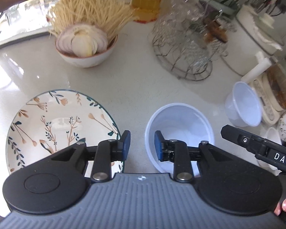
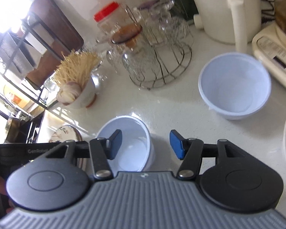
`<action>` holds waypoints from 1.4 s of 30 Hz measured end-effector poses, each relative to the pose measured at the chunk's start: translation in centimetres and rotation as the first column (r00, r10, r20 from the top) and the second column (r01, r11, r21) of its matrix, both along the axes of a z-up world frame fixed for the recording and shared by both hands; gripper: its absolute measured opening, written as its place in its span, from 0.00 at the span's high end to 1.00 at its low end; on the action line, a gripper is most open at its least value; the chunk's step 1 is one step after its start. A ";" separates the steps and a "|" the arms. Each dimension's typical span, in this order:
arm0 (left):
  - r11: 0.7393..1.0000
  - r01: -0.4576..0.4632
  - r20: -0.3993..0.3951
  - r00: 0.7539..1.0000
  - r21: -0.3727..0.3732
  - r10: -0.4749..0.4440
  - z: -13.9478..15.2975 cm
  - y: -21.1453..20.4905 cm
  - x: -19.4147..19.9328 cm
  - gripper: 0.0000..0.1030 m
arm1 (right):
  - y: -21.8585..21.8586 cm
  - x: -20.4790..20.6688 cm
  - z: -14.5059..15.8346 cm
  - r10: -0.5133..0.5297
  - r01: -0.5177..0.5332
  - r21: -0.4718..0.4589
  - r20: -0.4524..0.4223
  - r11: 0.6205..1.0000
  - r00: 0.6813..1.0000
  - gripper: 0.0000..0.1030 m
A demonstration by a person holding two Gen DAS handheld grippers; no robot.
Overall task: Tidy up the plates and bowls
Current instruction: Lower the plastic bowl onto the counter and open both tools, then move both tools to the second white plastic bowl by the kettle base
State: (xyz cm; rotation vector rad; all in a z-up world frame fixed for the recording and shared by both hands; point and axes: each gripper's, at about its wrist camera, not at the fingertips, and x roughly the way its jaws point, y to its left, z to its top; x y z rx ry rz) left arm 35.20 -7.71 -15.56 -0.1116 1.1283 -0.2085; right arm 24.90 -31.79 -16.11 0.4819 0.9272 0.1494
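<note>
the left gripper [image 1: 142, 143] had its jaws spread, with nothing pinched between them. it hung between the flower plate [image 1: 61, 127] at the lower left of its frame and the near white bowl [image 1: 179, 133] at the lower middle. a second white bowl [image 1: 244, 105] lay tipped at the right edge. the right gripper [image 2: 145, 143] also had its jaws spread and empty. the near white bowl sat upright just behind its left finger. the counter [image 2: 162, 105] looked blurry, so the glasses in the wire rack [image 2: 158, 64] were maybe upside down.
</note>
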 end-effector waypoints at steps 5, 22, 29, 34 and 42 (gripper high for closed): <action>0.996 0.086 0.054 0.995 0.006 -0.086 3.1 -0.1 -1.2 0.69 | 0.6 -1.8 3.0 -0.029 0.032 -0.045 0.067 0.998 0.997 0.43; 0.964 0.259 0.246 0.939 -0.055 -0.239 11.8 0.5 -6.7 0.69 | 3.7 -8.9 9.8 -0.192 0.219 -0.153 0.170 0.964 0.967 0.43; 0.940 0.335 0.280 0.911 -0.071 -0.304 13.4 1.6 -9.2 0.69 | 5.5 -12.0 12.0 -0.244 0.277 -0.163 0.199 0.947 0.949 0.43; 0.923 0.383 0.297 0.885 -0.032 -0.358 14.4 2.1 -10.2 0.69 | 6.4 -13.5 13.0 -0.278 0.312 -0.149 0.209 0.938 0.938 0.43; 0.918 0.388 0.294 0.889 -0.080 -0.350 14.4 2.5 -10.9 0.65 | 6.9 -14.9 13.7 -0.304 0.343 -0.160 0.225 0.926 0.926 0.43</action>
